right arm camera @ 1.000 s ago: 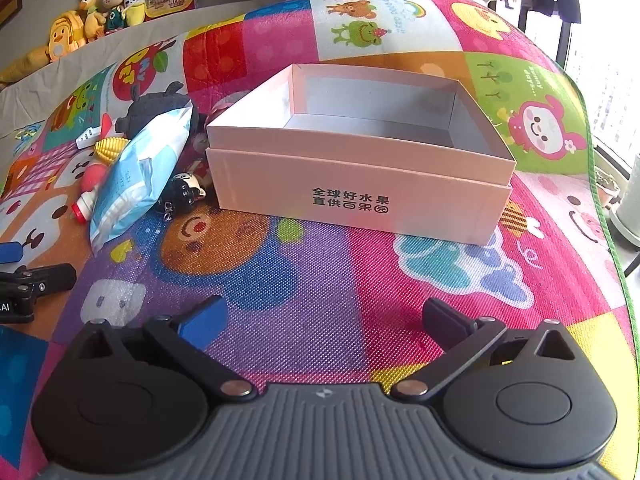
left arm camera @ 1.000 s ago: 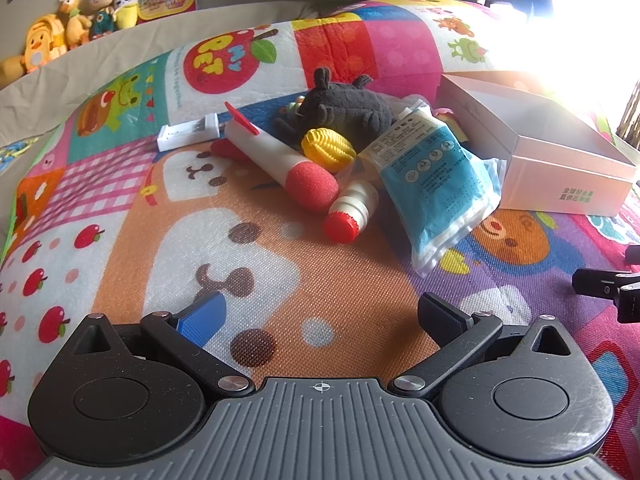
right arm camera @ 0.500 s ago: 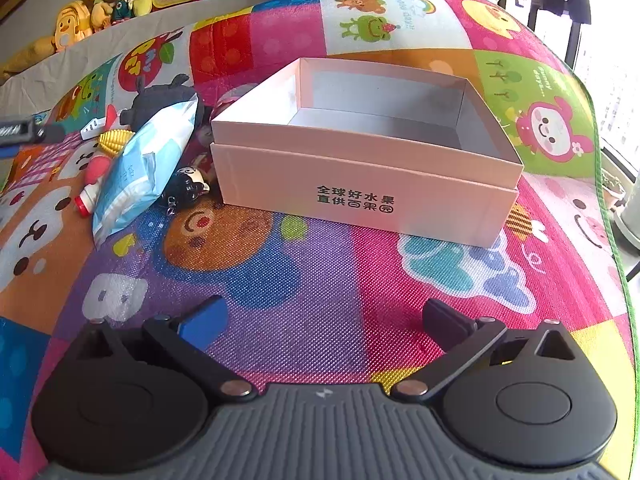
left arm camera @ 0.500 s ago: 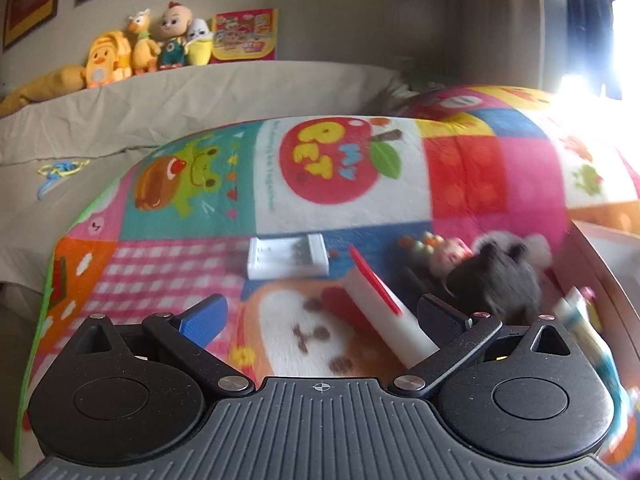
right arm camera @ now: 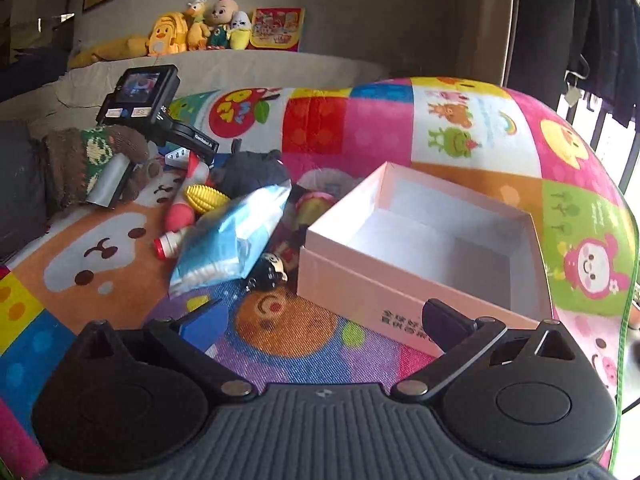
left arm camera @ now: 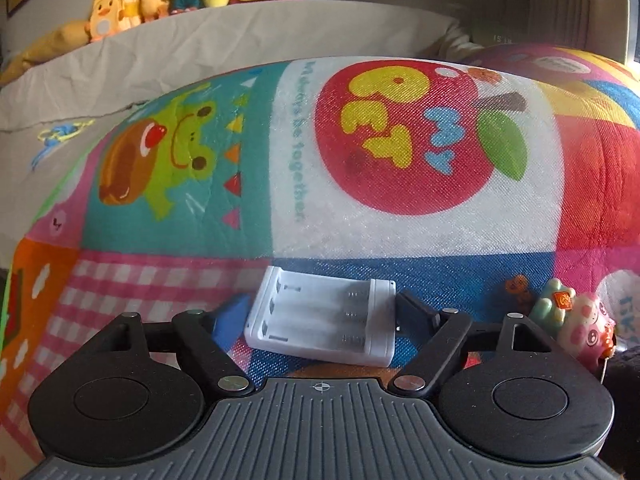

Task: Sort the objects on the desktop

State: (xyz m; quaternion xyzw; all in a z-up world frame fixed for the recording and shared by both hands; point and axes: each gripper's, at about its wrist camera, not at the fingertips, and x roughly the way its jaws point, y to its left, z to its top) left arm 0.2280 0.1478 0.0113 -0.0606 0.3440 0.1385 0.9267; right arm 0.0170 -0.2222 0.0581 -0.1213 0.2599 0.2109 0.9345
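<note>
White plastic, the charger (left arm camera: 324, 322) lies on the play mat (left arm camera: 400, 240) squarely between the fingers of the left gripper (left arm camera: 320, 312), its long axis running left to right across the gap. The blue left pad looks to be at its left end and the black right pad at its right end; the jaws are closing, though I cannot tell if they press yet. That gripper tilts down over the far left of the toy pile. The right gripper (right arm camera: 320, 322) hangs spread wide and empty, near the pink box (right arm camera: 420, 256), well apart from the charger. The left hand is plainly the nearer 1; the box lies off to the right.
</note>
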